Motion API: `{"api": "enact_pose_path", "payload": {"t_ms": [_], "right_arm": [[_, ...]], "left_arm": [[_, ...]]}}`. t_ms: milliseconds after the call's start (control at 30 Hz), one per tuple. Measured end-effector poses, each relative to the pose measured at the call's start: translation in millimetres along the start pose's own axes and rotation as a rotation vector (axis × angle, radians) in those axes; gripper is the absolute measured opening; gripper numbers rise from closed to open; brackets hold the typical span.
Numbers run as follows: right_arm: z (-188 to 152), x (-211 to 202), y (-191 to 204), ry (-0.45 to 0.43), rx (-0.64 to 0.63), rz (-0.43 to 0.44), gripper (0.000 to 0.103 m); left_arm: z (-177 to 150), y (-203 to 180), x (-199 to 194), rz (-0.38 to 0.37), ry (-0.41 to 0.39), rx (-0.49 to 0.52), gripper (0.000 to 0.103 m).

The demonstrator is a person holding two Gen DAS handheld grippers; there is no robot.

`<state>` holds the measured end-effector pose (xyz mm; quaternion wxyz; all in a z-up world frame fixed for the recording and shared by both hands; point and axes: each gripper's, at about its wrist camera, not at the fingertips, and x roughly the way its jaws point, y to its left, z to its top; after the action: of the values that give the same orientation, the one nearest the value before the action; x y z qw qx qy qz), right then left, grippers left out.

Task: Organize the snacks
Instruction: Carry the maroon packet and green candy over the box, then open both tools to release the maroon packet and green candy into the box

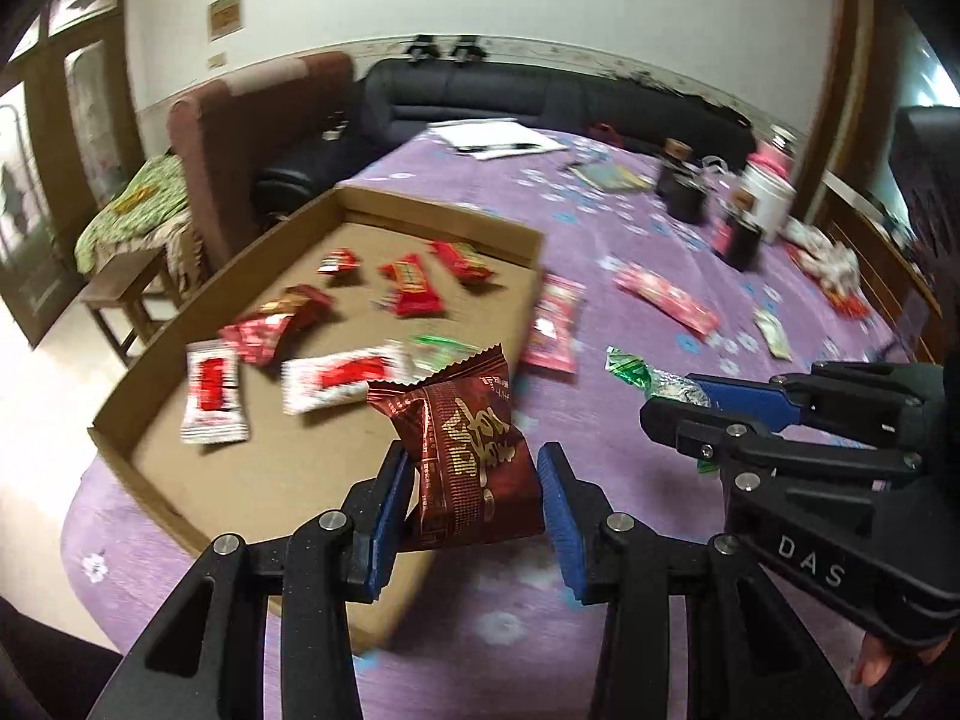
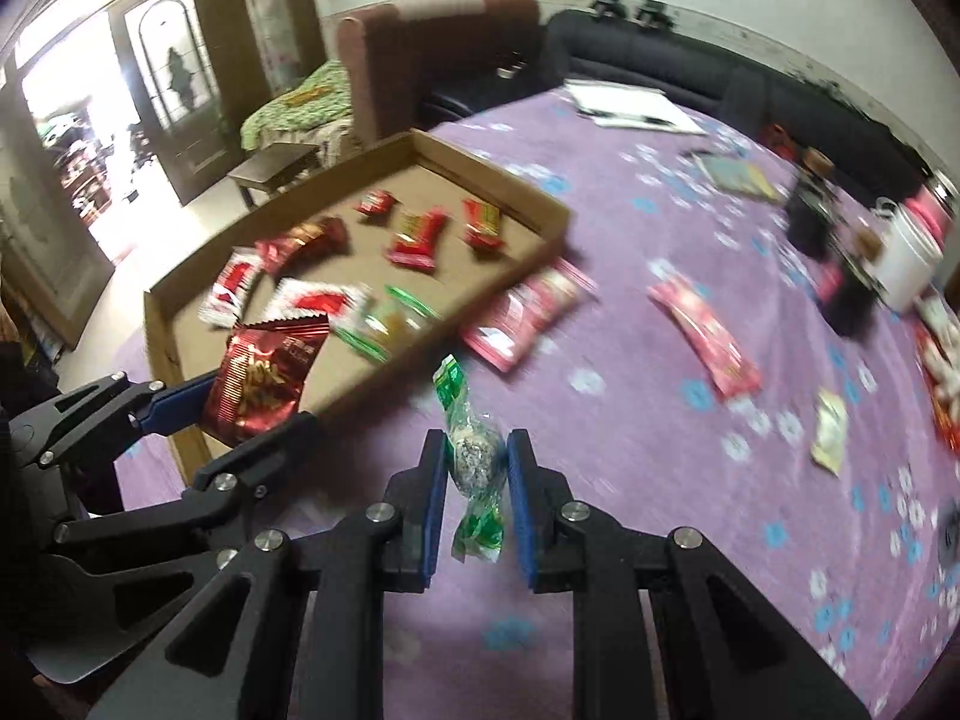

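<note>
My left gripper [image 1: 474, 471] is shut on a dark red snack packet [image 1: 468, 456] with gold lettering and holds it above the near edge of a shallow cardboard tray [image 1: 282, 474]. Several red, white and green snacks lie in the tray. My right gripper [image 2: 477, 450] is shut on a small green-wrapped candy [image 2: 475, 465] that stands upright between its blue pads [image 2: 521, 498], above the purple cloth just right of the tray [image 2: 462, 279]. In the right wrist view the left gripper [image 2: 255, 414] with its red packet [image 2: 258, 381] is at the left. The right gripper [image 1: 672, 402] shows at the right of the left wrist view.
A flowered purple tablecloth [image 1: 600, 540] covers the table. Two pink packets [image 1: 555, 324] [image 1: 666, 297] and a small pale packet [image 2: 831, 432] lie loose on it. Dark jars [image 1: 681, 192], a white container [image 1: 768, 198] and papers [image 1: 498, 141] stand at the far side. A sofa and an armchair are beyond.
</note>
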<state>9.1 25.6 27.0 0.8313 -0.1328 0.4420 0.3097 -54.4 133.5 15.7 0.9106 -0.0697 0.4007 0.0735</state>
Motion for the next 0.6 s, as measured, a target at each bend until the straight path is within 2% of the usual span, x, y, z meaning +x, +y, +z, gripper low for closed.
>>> {"api": "enact_pose_path", "payload": {"t_ms": [133, 267, 467, 600], "right_arm": [[23, 13, 20, -0.009, -0.02, 0.037, 0.019], [39, 35, 40, 0.006, -0.044, 0.065, 0.019], [53, 64, 56, 0.037, -0.049, 0.1, 0.02], [52, 75, 55, 0.064, -0.015, 0.148, 0.02]], "left_arm": [[11, 35, 5, 0.043, 0.008, -0.079, 0.046], [18, 67, 25, 0.071, 0.082, -0.131, 0.046], [23, 86, 40, 0.111, 0.122, -0.148, 0.046], [23, 95, 46, 0.125, 0.169, -0.171, 0.052]]}}
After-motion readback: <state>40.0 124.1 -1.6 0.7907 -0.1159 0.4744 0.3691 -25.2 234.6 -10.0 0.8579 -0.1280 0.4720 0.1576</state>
